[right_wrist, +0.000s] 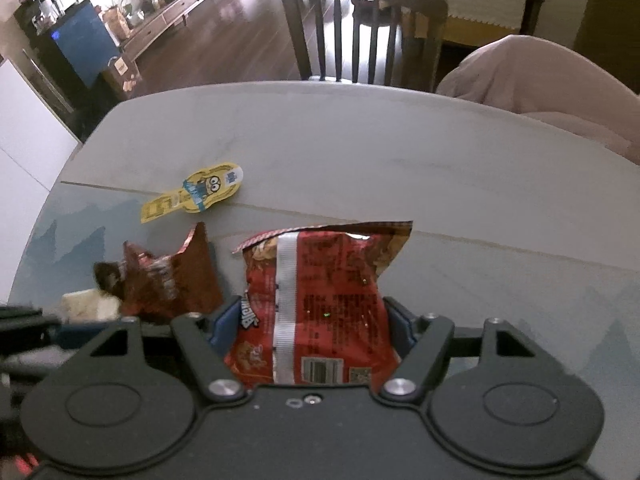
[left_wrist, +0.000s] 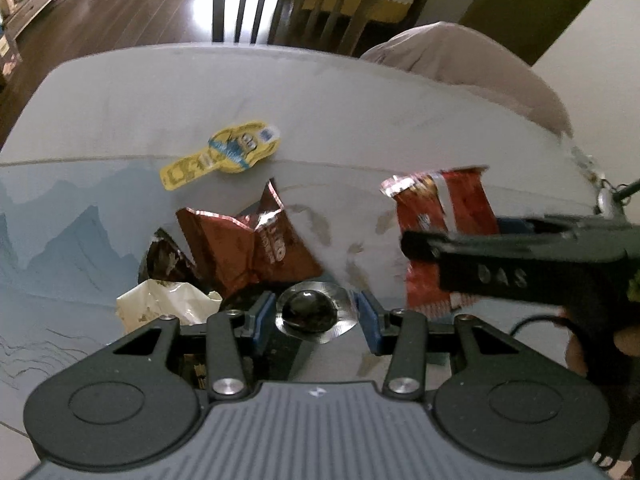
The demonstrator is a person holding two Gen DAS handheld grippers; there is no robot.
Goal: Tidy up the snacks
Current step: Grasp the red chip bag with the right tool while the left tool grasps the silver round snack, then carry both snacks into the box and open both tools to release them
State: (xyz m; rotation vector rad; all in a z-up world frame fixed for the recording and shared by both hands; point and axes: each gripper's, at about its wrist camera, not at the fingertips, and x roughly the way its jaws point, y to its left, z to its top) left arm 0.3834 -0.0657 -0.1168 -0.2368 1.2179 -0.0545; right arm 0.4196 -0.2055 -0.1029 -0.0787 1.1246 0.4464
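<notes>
In the left wrist view my left gripper [left_wrist: 316, 314] stands open around a round dark candy in a silver foil cup [left_wrist: 314, 312], its blue pads apart from the foil edge. A brown snack bag [left_wrist: 248, 248], a dark bag [left_wrist: 164, 260] and a cream packet [left_wrist: 160, 306] lie to the left. A yellow Minion packet [left_wrist: 222, 154] lies farther back. My right gripper [right_wrist: 310, 328] is shut on a red snack bag [right_wrist: 320, 292], which stands upright between the pads. That red bag [left_wrist: 444, 232] and the right gripper also show at right in the left wrist view.
The snacks lie on a grey table [right_wrist: 360, 152] with a blue landscape mat [left_wrist: 60, 248] at its near side. A dark wooden chair [right_wrist: 360, 24] stands behind the far edge. A pinkish cushion [right_wrist: 540, 84] sits at the back right.
</notes>
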